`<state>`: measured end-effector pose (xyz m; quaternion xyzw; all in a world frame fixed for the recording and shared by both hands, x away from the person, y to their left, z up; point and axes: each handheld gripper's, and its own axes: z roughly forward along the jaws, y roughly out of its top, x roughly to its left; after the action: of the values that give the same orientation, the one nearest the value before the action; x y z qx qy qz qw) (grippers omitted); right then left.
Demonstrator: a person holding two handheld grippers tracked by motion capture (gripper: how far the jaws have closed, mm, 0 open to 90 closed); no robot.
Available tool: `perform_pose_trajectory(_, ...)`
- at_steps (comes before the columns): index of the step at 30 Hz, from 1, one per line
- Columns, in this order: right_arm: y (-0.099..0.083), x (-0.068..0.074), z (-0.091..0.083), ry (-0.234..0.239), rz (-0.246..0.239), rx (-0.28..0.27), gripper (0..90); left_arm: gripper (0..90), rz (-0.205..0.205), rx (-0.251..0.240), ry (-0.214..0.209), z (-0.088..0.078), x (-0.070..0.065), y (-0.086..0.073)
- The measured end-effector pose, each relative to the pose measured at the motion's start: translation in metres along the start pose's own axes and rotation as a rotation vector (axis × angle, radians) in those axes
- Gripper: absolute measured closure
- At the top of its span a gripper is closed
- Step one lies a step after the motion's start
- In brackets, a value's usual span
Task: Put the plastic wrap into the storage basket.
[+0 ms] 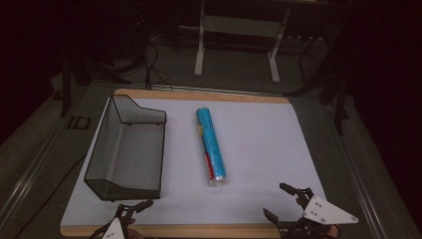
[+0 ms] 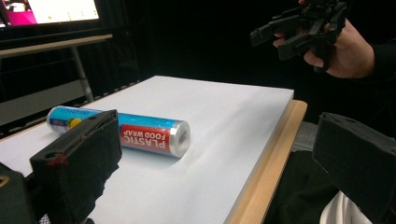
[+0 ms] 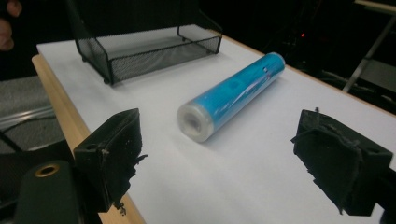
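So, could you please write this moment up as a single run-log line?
left tool: open, near table edge | right tool: open, near edge | plastic wrap roll: lying mid-table, untouched | mesh tray: empty, left of roll

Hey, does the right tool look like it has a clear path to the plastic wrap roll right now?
Probably yes. The right tool is open, and bare white table surface lies between it and the plastic food wrap roll. The mesh tray sits beyond the roll.
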<state>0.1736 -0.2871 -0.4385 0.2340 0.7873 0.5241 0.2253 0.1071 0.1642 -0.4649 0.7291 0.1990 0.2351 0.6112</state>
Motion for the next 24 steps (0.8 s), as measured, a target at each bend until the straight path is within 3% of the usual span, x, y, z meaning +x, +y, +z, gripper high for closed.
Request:
perform_pose_trajectory(12, -0.001, 0.0, 0.007, 0.023, 0.003, 0.049, 14.9, 2.3, 0.002, -0.003, -0.001, -0.001, 0.0, 0.0)
perform_pose_trajectory(24, 0.009, 0.007, 0.01, 0.044, -0.046, 0.051, 11.3, 2.3, 0.004, -0.004, 0.004, 0.0, -0.001, 0.0)
